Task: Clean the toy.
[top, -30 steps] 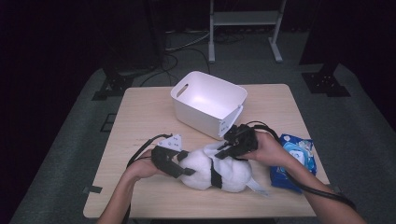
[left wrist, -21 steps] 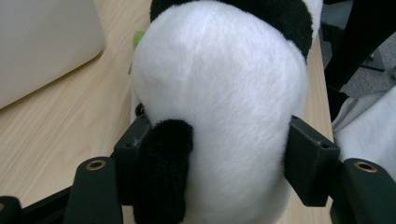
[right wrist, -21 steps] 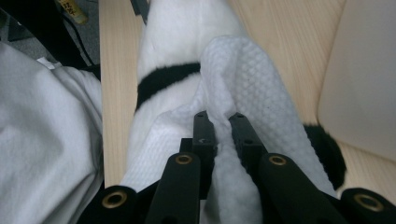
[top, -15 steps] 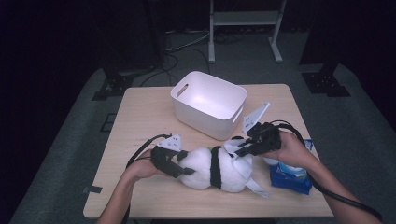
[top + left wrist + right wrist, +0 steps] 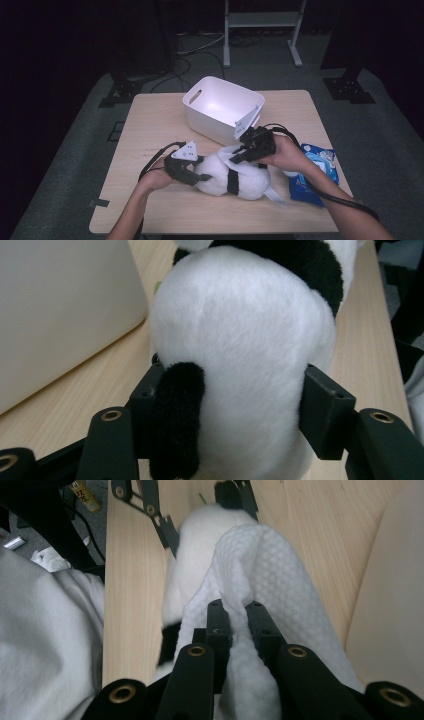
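A plush panda [image 5: 235,177], white with a black band round its middle and black limbs, lies on its side near the front edge of the table [image 5: 150,125], about midway along it. In the left gripper view its round white fur bulges between the two black jaws, a black limb [image 5: 177,415] lying against one of them. The left gripper [image 5: 192,172] clasps this end of the toy, and its jaws have just been closing in on the fur. A white quilted wipe [image 5: 260,560] is draped over the panda's top. The right gripper [image 5: 240,154] pinches a fold of it tight between its jaws, just above the toy. Behind the panda, toward the back edge, stands a white bin [image 5: 220,107]. A blue wipe packet [image 5: 315,175] lies near the front right corner.
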`<state>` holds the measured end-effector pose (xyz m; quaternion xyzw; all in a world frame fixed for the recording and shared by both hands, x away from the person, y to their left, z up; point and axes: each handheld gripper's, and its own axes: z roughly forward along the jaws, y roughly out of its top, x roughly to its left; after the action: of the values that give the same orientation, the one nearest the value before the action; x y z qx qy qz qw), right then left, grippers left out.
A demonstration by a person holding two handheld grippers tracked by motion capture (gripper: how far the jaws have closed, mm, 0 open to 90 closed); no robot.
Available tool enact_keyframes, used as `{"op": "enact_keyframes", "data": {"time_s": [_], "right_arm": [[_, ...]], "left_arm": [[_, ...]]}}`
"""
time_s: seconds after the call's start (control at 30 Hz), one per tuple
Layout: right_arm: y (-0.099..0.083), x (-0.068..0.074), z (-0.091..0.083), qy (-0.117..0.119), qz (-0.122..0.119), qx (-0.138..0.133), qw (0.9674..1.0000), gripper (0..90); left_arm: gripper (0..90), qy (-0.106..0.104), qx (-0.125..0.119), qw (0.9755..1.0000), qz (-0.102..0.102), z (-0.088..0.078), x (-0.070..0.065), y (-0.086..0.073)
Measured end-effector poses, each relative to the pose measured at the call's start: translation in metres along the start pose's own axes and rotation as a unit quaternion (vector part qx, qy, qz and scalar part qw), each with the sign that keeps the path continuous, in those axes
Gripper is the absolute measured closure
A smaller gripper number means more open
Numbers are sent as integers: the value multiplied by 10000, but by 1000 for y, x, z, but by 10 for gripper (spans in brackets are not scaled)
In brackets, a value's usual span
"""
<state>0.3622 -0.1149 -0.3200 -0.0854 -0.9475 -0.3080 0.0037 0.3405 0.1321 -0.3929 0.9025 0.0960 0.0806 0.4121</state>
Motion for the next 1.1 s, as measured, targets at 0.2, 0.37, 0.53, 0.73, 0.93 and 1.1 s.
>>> {"op": "enact_keyframes", "data": {"time_s": [0.2,0.37,0.53,0.73,0.93,1.1], "right_arm": [[9,-4,7,16,-27,30,10000,818],[-4,-9,12,114,119,225,9996,818],[-14,-4,12,340,90,138,9993,818],[-9,4,12,388,-81,265,9989,817],[9,15,20,358,-304,124,9988,818],[31,21,31,277,-554,43,9981,819]], "left_arm": [[378,-2,-56,10000,49,-2,-1,-5],[303,-138,-49,9999,-48,-2,-3,-6],[157,-416,-85,9986,-323,-4,-2,-2],[166,-576,51,9974,-429,-1,-2,-2],[234,-586,83,9973,-427,-1,-1,-1],[250,-580,116,9975,-382,-2,-3,0]]}}
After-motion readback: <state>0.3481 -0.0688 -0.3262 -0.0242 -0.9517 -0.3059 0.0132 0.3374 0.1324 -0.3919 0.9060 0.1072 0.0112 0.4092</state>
